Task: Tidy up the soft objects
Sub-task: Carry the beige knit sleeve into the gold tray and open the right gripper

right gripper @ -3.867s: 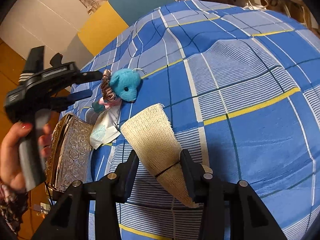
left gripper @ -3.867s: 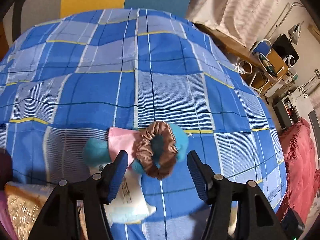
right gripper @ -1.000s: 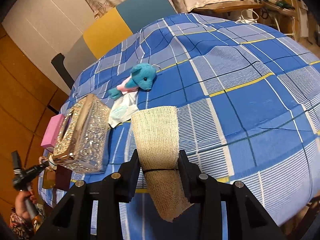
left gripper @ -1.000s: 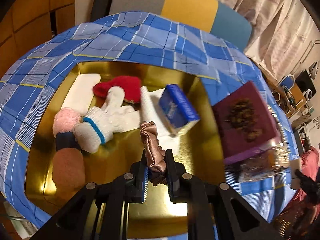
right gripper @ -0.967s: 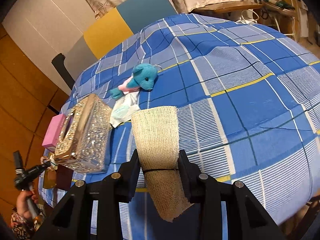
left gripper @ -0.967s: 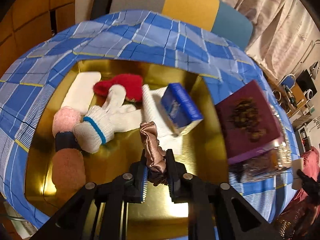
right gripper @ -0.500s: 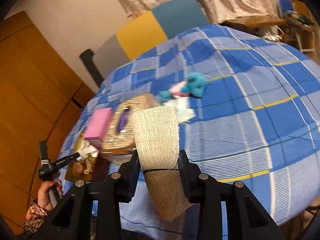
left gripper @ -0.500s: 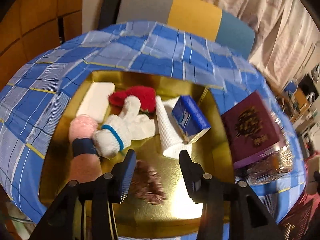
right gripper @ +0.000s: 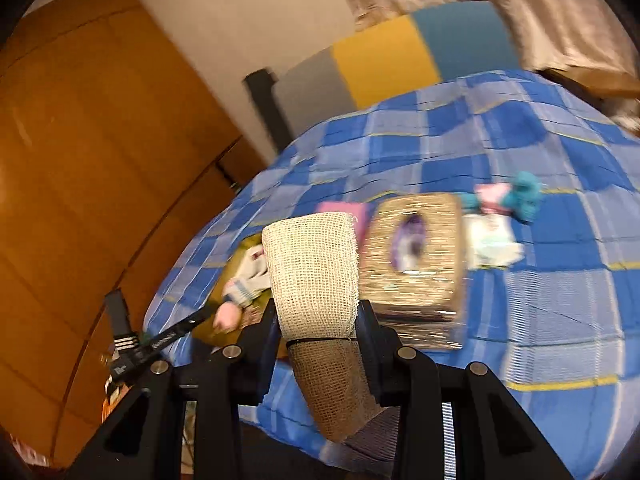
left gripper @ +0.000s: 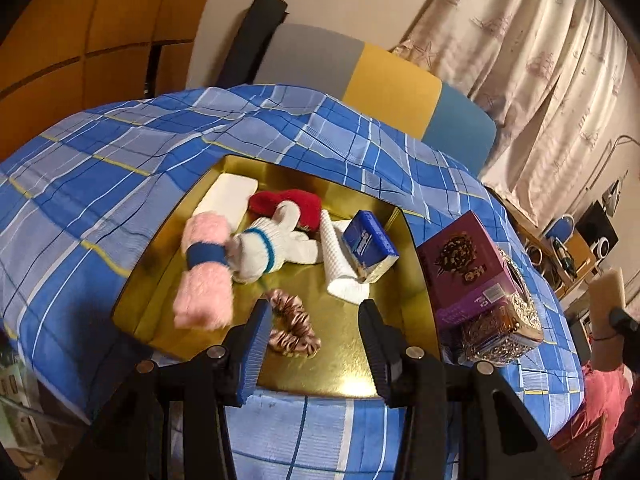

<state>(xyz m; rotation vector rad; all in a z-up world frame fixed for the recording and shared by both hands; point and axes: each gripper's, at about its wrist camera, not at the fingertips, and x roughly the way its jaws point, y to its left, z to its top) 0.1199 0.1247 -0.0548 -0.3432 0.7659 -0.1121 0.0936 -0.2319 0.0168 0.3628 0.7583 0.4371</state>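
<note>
A shallow gold tray (left gripper: 408,264) with a mirror-bright floor and low walls sits on the blue checked cloth (left gripper: 100,168); in it, from the left: a flat white pad (left gripper: 228,196) at the far corner; a fluffy pink roll (left gripper: 204,276) cinched by a dark blue band (left gripper: 206,256); a white knit glove (left gripper: 272,248) with a blue stripe at the cuff, lying across a red fuzzy piece (left gripper: 288,204); a white waffle-textured cloth (left gripper: 338,260); a small blue box (left gripper: 370,246) tilted on that cloth; near the front, a brown satin scrunchie (left gripper: 292,324), gathered in shiny folds, lies loose on the tray floor.

The left gripper (left gripper: 312,344) hangs over the tray's near edge, its jaws apart with nothing between the pads; the scrunchie lies beyond them, just beside the left finger.

Right of the tray a purple carton (left gripper: 464,268) leans on a glittery gold tissue box (left gripper: 504,320); in the right wrist view that box has an oval slot on top, and past it lie a pale packet (right gripper: 492,244) and a teal plush (right gripper: 520,196) in pink, both blurred.

The right gripper (right gripper: 316,328) is clamped on a beige roll (right gripper: 316,272) of coarse open-weave gauze, bound by a thin dark thread at the pads; the roll stands up out of the jaws, in the air over the cloth's near edge, not in the tray.
</note>
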